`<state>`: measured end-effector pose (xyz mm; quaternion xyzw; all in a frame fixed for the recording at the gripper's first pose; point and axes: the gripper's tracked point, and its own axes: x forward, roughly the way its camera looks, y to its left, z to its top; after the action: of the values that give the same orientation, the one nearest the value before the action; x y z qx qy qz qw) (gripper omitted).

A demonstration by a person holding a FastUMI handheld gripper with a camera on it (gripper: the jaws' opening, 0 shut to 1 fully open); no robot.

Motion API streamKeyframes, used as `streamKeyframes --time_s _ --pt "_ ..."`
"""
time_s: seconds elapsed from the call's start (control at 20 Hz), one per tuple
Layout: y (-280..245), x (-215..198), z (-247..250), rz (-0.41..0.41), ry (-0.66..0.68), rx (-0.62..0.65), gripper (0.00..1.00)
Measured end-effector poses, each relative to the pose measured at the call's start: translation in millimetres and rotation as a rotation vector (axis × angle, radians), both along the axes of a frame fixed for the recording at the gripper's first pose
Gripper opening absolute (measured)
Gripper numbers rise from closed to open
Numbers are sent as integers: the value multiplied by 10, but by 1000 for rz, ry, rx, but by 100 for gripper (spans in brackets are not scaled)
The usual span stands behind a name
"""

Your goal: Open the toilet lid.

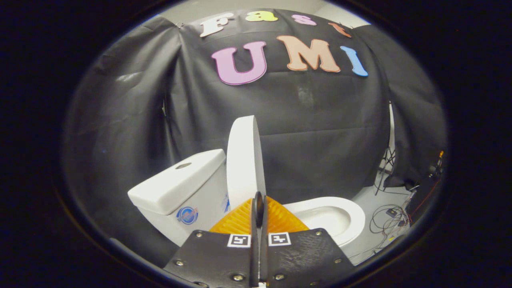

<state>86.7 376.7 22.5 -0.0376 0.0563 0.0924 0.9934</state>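
The white toilet lid (244, 160) stands raised, almost upright, next to the tank (180, 184). The seat and bowl (336, 216) lie uncovered to the right of it. My gripper (259, 202) is shut, its two fingers pressed together with nothing between them. The fingertips sit just in front of the lid's lower edge; I cannot tell whether they touch it. The lid's hinge is hidden behind the gripper.
Black cloth walls close in the booth behind and to the left of the toilet. Loose cables (390, 218) and a stand (386, 168) lie on the pale floor to the right of the bowl.
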Motion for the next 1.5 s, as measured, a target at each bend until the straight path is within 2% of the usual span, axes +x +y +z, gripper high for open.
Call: streamKeyframes --time_s 0.75,1.25,1.4,1.5 --pt "535 -67 -101 145 24 10 3" --pt "764 -120 -164 183 39 -19 4" --pt "789 -121 -186 186 45 -14 8" --pt "777 -129 -179 180 45 -12 14"
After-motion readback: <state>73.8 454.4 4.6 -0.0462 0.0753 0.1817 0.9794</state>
